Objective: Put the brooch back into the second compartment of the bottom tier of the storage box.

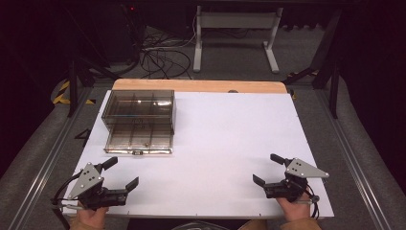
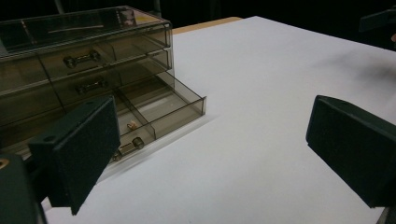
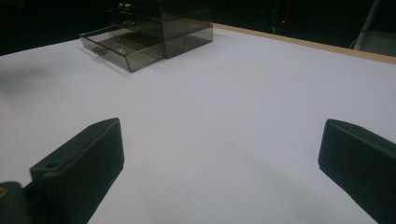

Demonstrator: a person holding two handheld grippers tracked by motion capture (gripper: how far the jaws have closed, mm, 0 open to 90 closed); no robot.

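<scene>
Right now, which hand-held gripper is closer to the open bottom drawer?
Left. The left hand-held gripper sits just in front of the open drawer; the right hand-held gripper is far across the table.

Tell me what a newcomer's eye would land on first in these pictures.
The smoky see-through drawer box at the far left of the white table draws the eye first, its bottom drawer pulled out with a small item inside. Next come the left gripper and right gripper at the near edge, both open and apart from it.
</scene>
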